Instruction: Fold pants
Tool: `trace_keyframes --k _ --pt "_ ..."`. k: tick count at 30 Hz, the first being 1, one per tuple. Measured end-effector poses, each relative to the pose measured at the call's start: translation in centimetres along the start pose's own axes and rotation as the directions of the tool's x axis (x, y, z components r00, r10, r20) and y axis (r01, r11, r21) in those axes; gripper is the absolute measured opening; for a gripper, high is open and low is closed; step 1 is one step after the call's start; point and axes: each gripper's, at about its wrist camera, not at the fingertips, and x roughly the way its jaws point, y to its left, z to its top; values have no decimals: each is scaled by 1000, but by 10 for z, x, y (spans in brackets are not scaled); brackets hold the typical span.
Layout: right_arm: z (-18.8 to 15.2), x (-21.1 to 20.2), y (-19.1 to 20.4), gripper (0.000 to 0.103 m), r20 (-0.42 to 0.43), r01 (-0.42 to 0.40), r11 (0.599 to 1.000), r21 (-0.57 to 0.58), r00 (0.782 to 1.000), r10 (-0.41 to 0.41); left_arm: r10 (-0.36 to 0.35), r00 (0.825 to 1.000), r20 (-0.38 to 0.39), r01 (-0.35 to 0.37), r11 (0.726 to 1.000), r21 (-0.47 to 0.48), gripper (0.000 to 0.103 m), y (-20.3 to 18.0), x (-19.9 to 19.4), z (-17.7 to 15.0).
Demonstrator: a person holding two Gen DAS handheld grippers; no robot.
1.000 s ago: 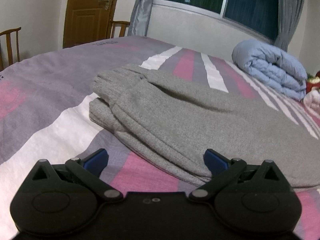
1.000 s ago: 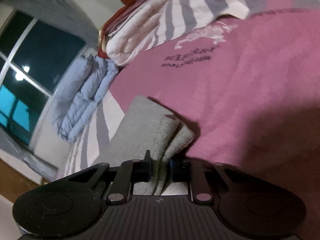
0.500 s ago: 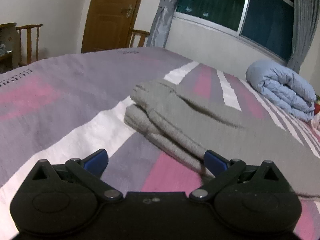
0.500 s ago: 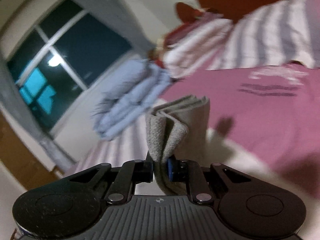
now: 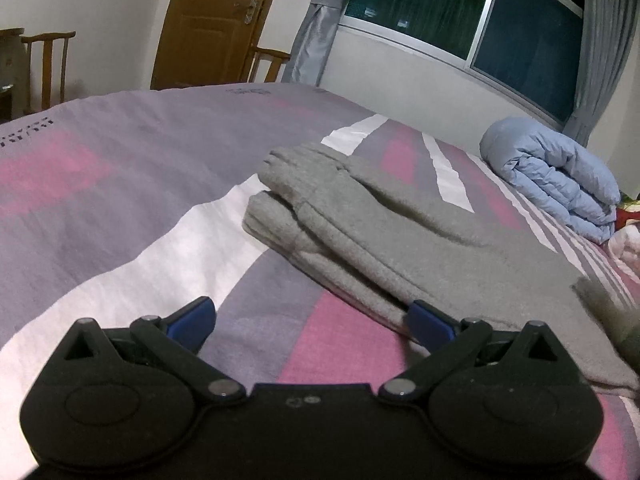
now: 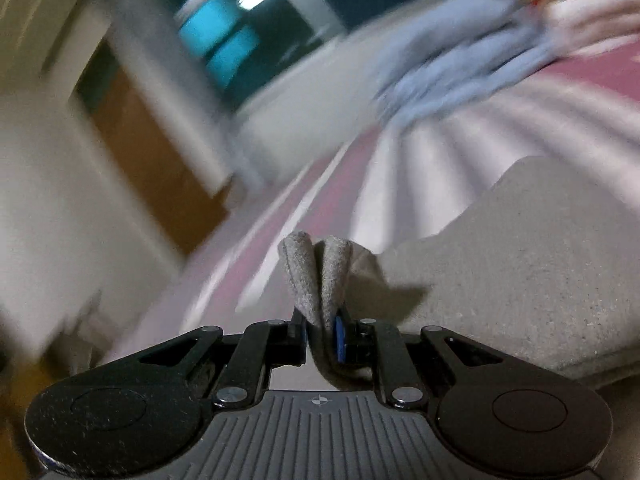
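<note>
We see the grey fleece pants (image 5: 400, 232) lying folded lengthwise on the striped bedsheet (image 5: 120, 184); our left gripper (image 5: 310, 322) hovers spread wide at their near edge; our right gripper (image 6: 322, 330) pinches a bunched, nubbly fold of them, lifted off the bedsheet.

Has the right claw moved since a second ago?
Yes. The right claw, still shut on the pants, has swung left: the blue duvet slid from left to upper right in its view, and the door came in.
</note>
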Motion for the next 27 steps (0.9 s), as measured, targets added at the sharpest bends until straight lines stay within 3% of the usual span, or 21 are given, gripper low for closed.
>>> trace_keyframes --k 3,7,12,16,20,21,23,24,25,27 --pt "-24 9 24 20 29 78 981 -177 997 -74 -12 1000 3 12 1000 -6 97 1 0 -1" --pt "-19 12 21 20 14 67 984 -167 998 -66 -22 1000 1 22 1000 -10 97 2 1 -2" --pt "-27 1 27 20 61 79 974 -214 996 -68 -27 1000 3 27 1000 -14 97 4 2 -1" --pt "-39 -6 44 21 90 139 949 -285 989 -118 -22 1000 2 22 1000 -8 97 4 3 -1" --pt "-32 -8 47 21 168 145 965 -217 980 -109 -23 1000 2 23 1000 -10 97 4 3 -1" --pt "-31 -7 49 21 170 130 968 -213 981 -94 -23 1000 2 23 1000 -10 97 4 3 -1" --pt "-32 5 53 22 89 122 959 -254 991 -103 -23 1000 2 23 1000 -10 97 4 3 -1" --pt "-34 12 53 31 20 106 956 -272 994 -104 -23 1000 2 23 1000 -10 97 4 3 -1" --pt "-35 10 53 44 11 71 954 -290 997 -71 -24 1000 3 24 1000 -10 97 4 3 -1" --pt "-35 -8 53 53 57 -9 958 -288 998 27 -27 1000 5 27 1000 -13 97 4 3 -2"
